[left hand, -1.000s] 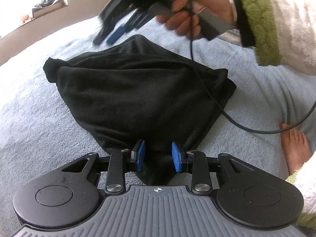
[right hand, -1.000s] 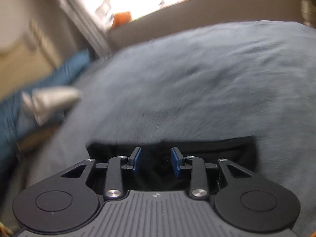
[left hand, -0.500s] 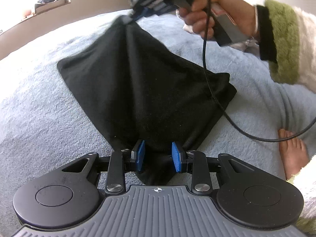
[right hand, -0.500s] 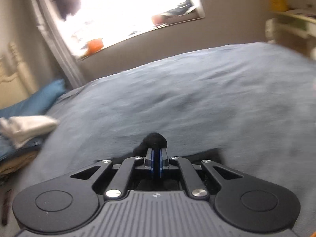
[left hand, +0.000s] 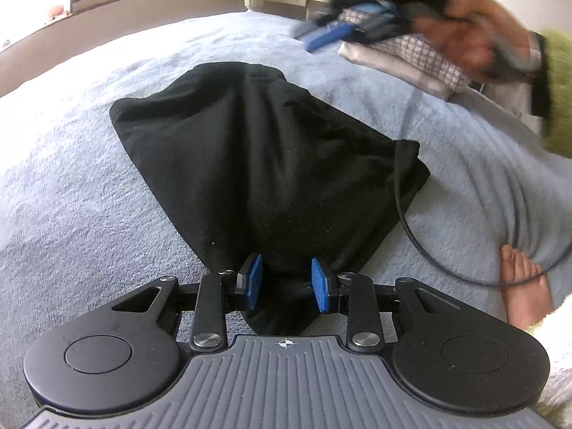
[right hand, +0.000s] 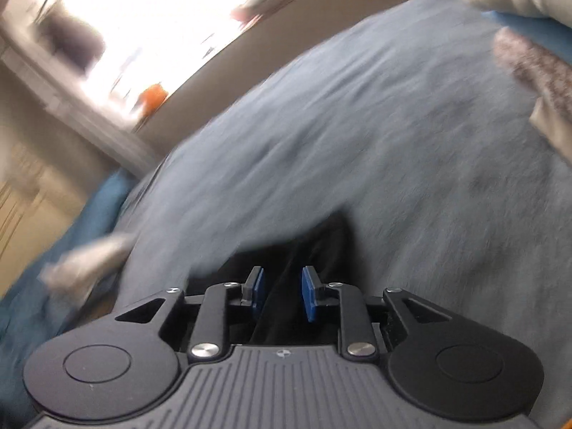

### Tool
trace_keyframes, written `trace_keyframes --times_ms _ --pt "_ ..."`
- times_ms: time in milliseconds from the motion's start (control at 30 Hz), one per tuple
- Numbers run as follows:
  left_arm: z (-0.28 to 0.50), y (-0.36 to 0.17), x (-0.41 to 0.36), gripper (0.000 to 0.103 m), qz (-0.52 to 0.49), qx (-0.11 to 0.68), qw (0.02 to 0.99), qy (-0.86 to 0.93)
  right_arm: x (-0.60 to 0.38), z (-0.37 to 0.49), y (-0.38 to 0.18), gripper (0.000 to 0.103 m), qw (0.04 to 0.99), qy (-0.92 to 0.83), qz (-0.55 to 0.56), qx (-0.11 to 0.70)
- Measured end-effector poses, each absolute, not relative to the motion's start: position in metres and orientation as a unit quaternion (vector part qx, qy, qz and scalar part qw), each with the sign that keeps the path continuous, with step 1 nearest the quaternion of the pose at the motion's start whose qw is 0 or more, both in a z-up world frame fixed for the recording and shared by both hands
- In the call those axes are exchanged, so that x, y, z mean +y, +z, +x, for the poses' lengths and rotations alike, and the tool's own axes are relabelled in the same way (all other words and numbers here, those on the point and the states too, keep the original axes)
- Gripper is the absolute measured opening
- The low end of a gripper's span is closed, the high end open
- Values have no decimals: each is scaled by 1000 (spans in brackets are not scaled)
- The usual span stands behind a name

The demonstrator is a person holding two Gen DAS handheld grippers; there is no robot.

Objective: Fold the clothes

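A black garment (left hand: 264, 157) lies folded on the grey-blue bed cover (left hand: 71, 186). My left gripper (left hand: 287, 284) is open, its blue pads either side of the garment's near corner, which lies between and under them. My right gripper (left hand: 332, 34) is blurred in the left wrist view, in the air past the garment's far right, near a stack of folded clothes. In the right wrist view my right gripper (right hand: 282, 295) is open, with a strip of the black garment (right hand: 296, 264) beneath its pads; the view is blurred.
A stack of folded checked and pale clothes (left hand: 404, 60) sits at the far right of the bed. A black cable (left hand: 422, 246) crosses the garment's right edge. A bare foot (left hand: 522, 286) rests at the right. A blue pillow (right hand: 53, 250) lies left.
My right gripper, shut on the garment's far edge half a second ago, has opened and swung away to the right. The far edge now lies flat. My left gripper has not moved.
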State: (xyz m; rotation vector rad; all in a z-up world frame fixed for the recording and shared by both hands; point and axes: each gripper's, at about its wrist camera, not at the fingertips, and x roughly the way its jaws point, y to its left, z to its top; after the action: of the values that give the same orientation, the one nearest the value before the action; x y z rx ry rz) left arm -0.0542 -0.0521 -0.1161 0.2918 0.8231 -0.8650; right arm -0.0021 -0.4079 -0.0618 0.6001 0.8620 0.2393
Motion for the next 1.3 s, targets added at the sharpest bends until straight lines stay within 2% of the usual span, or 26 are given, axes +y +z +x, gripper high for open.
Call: trace_keyframes --times_ms 100,200,500,533,600,633,667,867,1067,1133,1167,1200,1300 --pt "-55 -111 -48 30 124 390 817 -405 -392 -23 -65 33 846 145 234 456" --pt "-62 -106 -49 31 131 381 816 -414 -375 -40 -80 33 844 133 182 486" --pt "-102 -108 -65 31 219 346 796 -446 -351 -66 -90 33 867 134 98 470" --pt "-105 -109 -67 31 227 345 793 -447 -348 -65 -94 32 867 132 87 473" --pt "-109 -112 -69 31 243 341 792 -445 -344 -65 -101 24 866 128 68 480" --pt "-110 -113 -70 31 249 339 791 -444 -343 -68 -101 17 866 126 67 479" --pt "-112 -113 -70 31 253 337 791 -443 -344 -71 -99 5 868 124 71 475" --pt "-114 -113 -69 31 270 332 787 -445 -371 -101 -90 5 880 81 137 448" --pt "-114 -114 -71 31 290 308 794 -437 -397 -121 -95 8 859 50 249 445" --pt "-117 -116 -71 31 303 297 796 -431 -403 -127 -92 14 853 52 277 439" --pt "-118 -118 -71 31 310 293 796 -429 -403 -127 -92 25 851 52 277 443" --pt "-117 -119 -72 31 314 290 797 -427 -403 -127 -93 32 850 51 271 449" --pt "-117 -124 -74 29 319 288 799 -420 -396 -122 -100 32 849 51 250 463"
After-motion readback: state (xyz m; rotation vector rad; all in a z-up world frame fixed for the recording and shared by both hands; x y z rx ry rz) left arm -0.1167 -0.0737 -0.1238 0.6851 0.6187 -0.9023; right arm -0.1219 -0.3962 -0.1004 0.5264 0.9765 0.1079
